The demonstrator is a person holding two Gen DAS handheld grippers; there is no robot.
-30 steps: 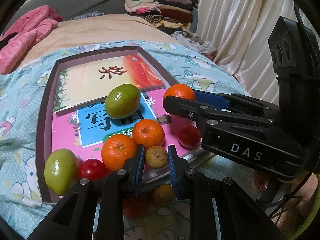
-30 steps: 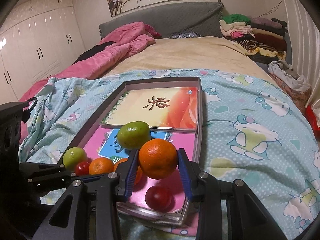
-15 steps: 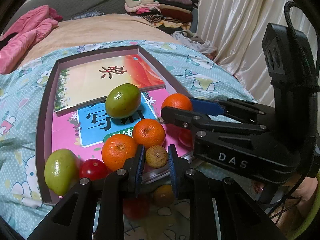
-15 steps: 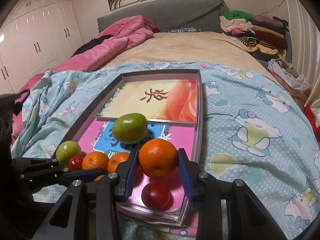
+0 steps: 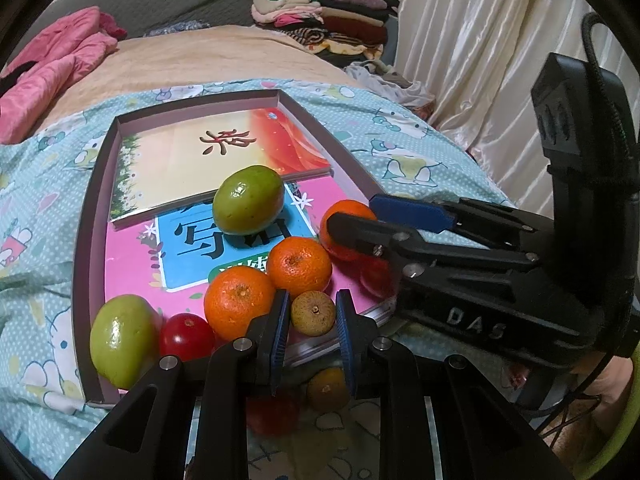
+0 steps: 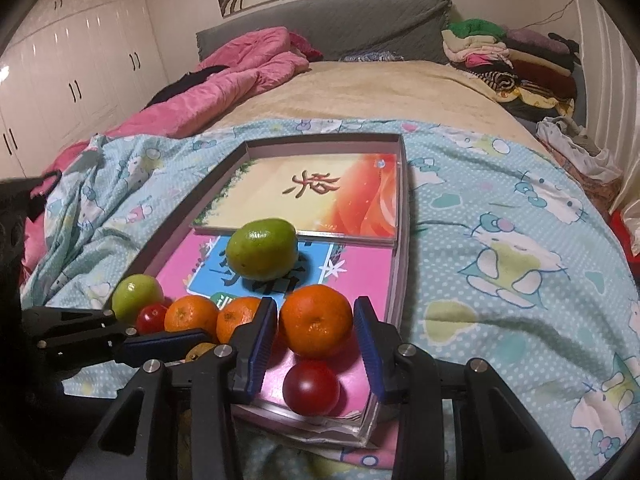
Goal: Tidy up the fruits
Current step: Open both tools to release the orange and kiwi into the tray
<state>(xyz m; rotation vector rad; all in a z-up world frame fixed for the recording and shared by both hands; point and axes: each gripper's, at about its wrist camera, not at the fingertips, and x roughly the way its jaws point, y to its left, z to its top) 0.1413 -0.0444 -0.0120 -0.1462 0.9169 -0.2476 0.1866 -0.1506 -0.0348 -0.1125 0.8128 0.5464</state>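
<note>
Filling most of both views, the bed (image 6: 360, 92) carries a pale blue cartoon-print sheet (image 6: 500, 208), a pink quilt (image 6: 240, 76) at the upper left of the right wrist view and a pile of folded clothes (image 6: 504, 52) at the upper right. On the sheet, at mid-frame, lies a shallow box (image 5: 86, 240) lined with two printed books, a cream and orange one (image 5: 200, 160) toward the top and a pink and blue one (image 5: 132, 256) below it.

The fruits sit on the pink book. A large green fruit (image 5: 248, 199) rests at its upper middle; a second green fruit (image 5: 120, 340) is at the box's lower left corner in the left wrist view, with a red tomato (image 5: 186, 336) touching it. Two oranges (image 5: 238, 306) (image 5: 299, 266) lie side by side just right of that.

The right hand-held gripper (image 6: 316, 330) is closed on a third orange (image 6: 316, 320), its blue pads against both sides, above another red tomato (image 6: 311, 388) at the book's lower edge. The left hand-held gripper (image 5: 313, 320) is clamped on a small brownish fruit (image 5: 313, 313) at the lower middle of its view. Below the box edge lie one more small brownish fruit (image 5: 328, 388) and a red one (image 5: 272, 412), partly hidden by the fingers.
</note>
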